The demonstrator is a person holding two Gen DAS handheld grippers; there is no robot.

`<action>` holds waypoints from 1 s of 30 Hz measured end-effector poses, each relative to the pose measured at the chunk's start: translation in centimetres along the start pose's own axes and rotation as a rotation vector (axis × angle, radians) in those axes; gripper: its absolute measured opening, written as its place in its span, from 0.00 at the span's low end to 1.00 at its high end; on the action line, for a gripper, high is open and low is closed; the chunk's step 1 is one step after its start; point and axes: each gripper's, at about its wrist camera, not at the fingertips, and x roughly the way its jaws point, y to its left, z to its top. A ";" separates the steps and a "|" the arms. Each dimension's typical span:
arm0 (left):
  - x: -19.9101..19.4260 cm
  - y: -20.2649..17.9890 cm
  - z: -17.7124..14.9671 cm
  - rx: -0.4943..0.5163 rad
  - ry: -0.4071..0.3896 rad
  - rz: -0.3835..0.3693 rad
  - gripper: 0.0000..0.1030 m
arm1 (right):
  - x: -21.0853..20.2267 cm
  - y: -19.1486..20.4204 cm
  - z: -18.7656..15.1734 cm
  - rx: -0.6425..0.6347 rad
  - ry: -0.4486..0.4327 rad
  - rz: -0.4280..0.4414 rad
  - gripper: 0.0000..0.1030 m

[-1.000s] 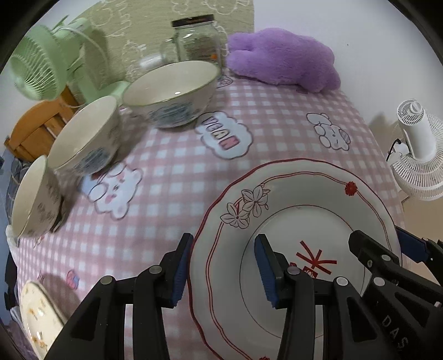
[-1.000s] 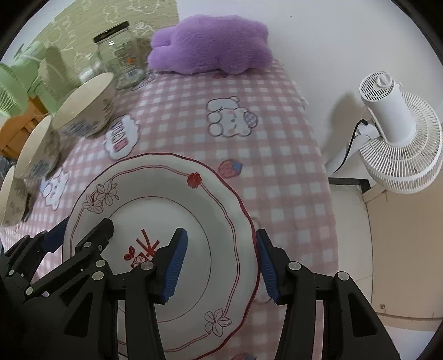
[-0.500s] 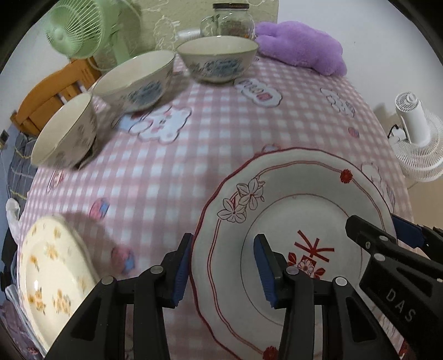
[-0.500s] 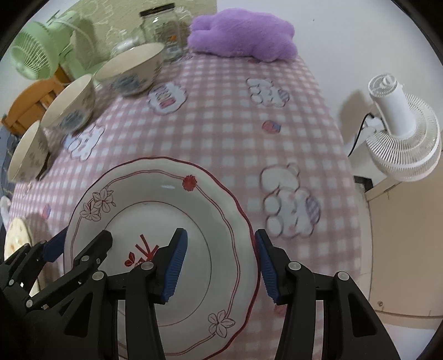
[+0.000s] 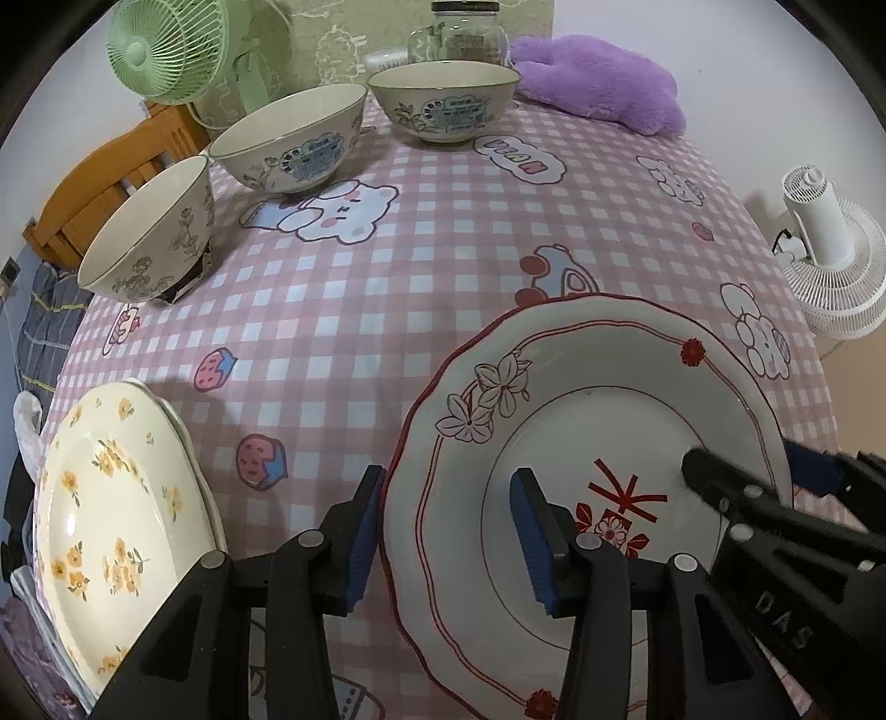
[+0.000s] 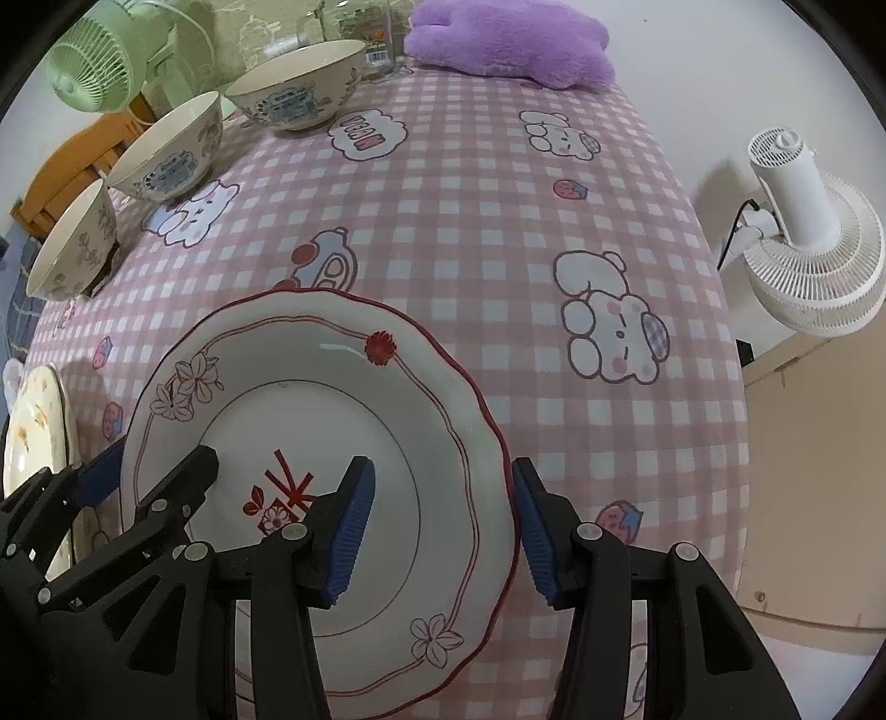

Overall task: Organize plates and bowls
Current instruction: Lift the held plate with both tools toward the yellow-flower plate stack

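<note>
A white plate with red rim and flower pattern (image 5: 598,421) (image 6: 310,399) is held above the pink checked tablecloth (image 5: 443,266). My left gripper (image 5: 448,531) straddles its left rim, and my right gripper (image 6: 440,526) straddles its right rim; each is shut on it. A cream plate with yellow flowers (image 5: 111,520) lies at the near left, also in the right wrist view (image 6: 33,432). Three bowls (image 5: 149,232) (image 5: 293,138) (image 5: 443,99) stand in a row at the far left.
A green fan (image 5: 166,50), a glass jar (image 5: 465,33) and a purple plush (image 5: 603,77) stand at the table's far end. A white fan (image 6: 803,232) stands beside the table on the right. A wooden chair (image 5: 88,188) is at the left.
Both grippers have pulled back toward the near edge with the red-rimmed plate. The bowls now look farther off and the yellow-flowered plate has come into view at the left.
</note>
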 end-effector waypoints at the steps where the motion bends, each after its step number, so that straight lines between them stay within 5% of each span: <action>1: 0.0 0.1 0.0 -0.005 -0.002 0.004 0.51 | 0.1 0.0 0.0 -0.004 0.005 0.008 0.53; 9: 0.2 0.5 -0.2 -0.040 0.000 0.006 0.56 | 0.5 -0.7 -0.3 0.003 -0.010 0.068 0.67; 13: 0.0 -0.1 -0.4 -0.032 -0.002 -0.020 0.49 | 0.5 -1.0 -0.6 -0.004 -0.017 0.095 0.66; 16: 0.0 0.3 -0.6 -0.076 -0.001 -0.031 0.48 | 0.3 -0.4 -0.6 -0.043 -0.020 0.102 0.57; 30: -2.9 1.1 -1.5 -0.072 -0.029 -0.042 0.47 | -2.5 0.3 -2.0 -0.038 -0.065 0.062 0.56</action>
